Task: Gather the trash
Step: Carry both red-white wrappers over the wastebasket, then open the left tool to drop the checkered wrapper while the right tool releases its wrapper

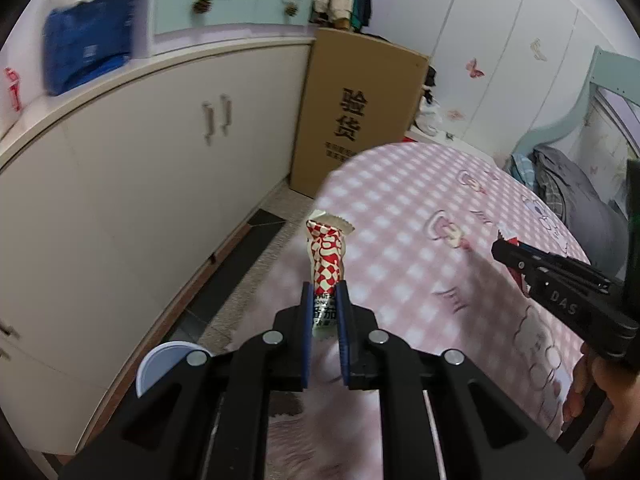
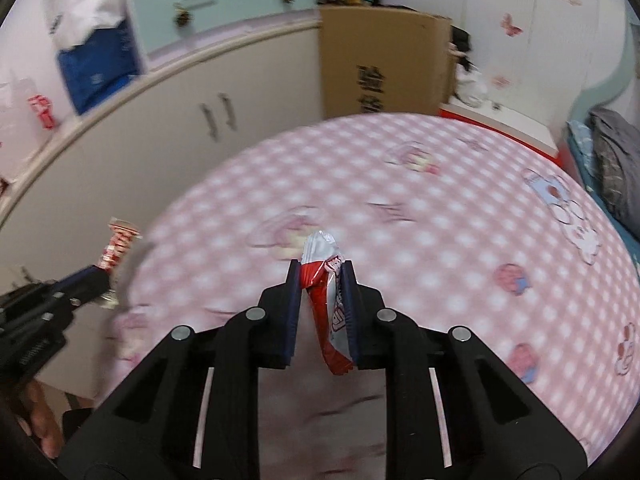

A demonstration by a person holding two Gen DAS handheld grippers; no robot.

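Note:
My left gripper (image 1: 324, 286) is shut on a red-and-white patterned snack wrapper (image 1: 326, 252), which sticks up past the blue pads, over the gap between the bed and the cabinet. In the right wrist view this wrapper (image 2: 118, 244) and the left gripper (image 2: 102, 276) show at the left. My right gripper (image 2: 322, 266) is shut on a crumpled red and silver wrapper (image 2: 318, 246) above the pink checked bedsheet (image 2: 420, 184). The right gripper (image 1: 504, 246) also appears at the right of the left wrist view.
A long white cabinet (image 1: 140, 184) runs along the left, with a tall cardboard box (image 1: 352, 112) at its far end. A pale round rim (image 1: 160, 364) shows low on the floor strip. Grey clothes (image 1: 568, 184) lie at the bed's far side. A person's hand (image 1: 600, 392) holds the right gripper.

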